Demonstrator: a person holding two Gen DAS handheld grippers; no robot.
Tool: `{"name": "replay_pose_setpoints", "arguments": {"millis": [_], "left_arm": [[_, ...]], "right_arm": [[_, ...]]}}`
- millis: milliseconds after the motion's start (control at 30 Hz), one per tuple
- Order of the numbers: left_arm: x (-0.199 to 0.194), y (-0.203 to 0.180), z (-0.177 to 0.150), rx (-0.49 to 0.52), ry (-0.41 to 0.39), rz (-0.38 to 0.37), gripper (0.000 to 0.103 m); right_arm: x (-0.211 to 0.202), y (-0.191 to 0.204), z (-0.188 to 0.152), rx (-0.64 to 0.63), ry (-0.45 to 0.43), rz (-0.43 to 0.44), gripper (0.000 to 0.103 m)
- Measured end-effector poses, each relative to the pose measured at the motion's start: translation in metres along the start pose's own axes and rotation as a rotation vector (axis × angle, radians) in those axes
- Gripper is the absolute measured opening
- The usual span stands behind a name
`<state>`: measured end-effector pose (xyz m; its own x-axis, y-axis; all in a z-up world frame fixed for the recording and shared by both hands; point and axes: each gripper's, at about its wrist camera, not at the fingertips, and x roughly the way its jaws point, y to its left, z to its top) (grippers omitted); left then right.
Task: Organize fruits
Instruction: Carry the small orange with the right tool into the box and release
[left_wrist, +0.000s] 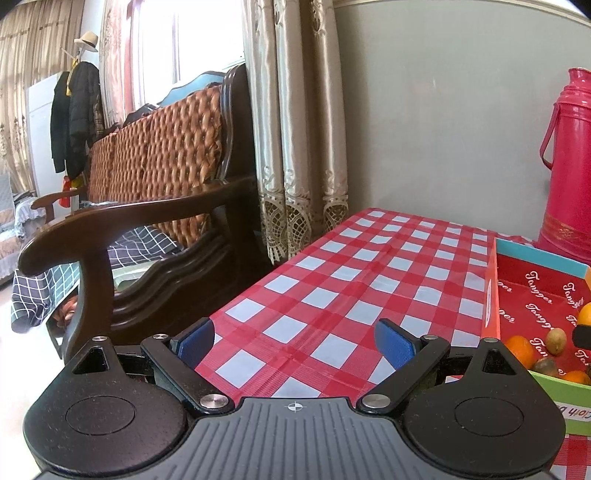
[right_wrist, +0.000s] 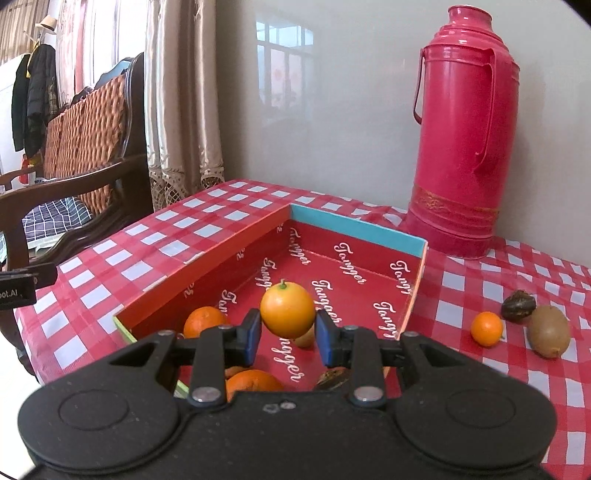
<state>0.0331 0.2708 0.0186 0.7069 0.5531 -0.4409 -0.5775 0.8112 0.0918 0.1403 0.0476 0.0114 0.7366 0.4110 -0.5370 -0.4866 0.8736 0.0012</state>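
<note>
**Fruit sort: stock at this moment**

- R gripper (right_wrist: 288, 334): blue pads pinching an orange (right_wrist: 287, 309) at its sides; stem up. Fruit is held in the air over the box (right_wrist: 354, 227), above its red floor.
- Box: red inside w/ white script, blue far rim, orange left wall. Sits on checked cloth (right_wrist: 122, 254), straight ahead of and under R gripper.
- In box, below/behind the R fingers: orange #2 (right_wrist: 203, 320) to the left of the left pad; orange #3 (right_wrist: 251, 382) close in, partly hidden by gripper body; a dark fruit (right_wrist: 332, 378) under the right finger, partly hidden; a tan fruit (right_wrist: 304, 339) just under the held orange, mostly hidden.
- Outside box, right of R gripper on cloth: small orange (right_wrist: 487, 328), kiwi (right_wrist: 548, 331), dark wrinkled fruit (right_wrist: 518, 305); kiwi and dark fruit just beside each other, small orange near them.
- Flask (right_wrist: 463, 147): pink, upright, beyond box to the right, by the wall.
- L gripper (left_wrist: 294, 343): jaws spread wide, nothing between; bare cloth ahead. Box is off to its right, at frame edge.
- Chair (left_wrist: 155, 173): dark wood, woven back, left of the table.
</note>
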Motion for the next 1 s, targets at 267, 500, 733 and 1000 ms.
{"name": "replay_pose_setpoints", "arguments": {"millis": [267,500,733,1000], "left_arm": [[-0.002,-0.004,0.000,0.007,-0.002,-0.001,0.093],[-0.004,-0.011,0.001,0.012,-0.006,-0.006,0.093],[-0.010,-0.018,0.003,0.007,-0.015,-0.017,0.093],[-0.019,-0.027,0.008,-0.038,-0.031,-0.093,0.103]], "right_arm": [[-0.001,0.002,0.000,-0.002,-0.007,0.007,0.023],[-0.004,0.004,0.000,-0.004,-0.012,0.017,0.024],[-0.029,0.003,0.005,-0.020,-0.143,-0.004,0.092],[-0.062,-0.057,0.015,0.104,-0.219,-0.178,0.097]]}}
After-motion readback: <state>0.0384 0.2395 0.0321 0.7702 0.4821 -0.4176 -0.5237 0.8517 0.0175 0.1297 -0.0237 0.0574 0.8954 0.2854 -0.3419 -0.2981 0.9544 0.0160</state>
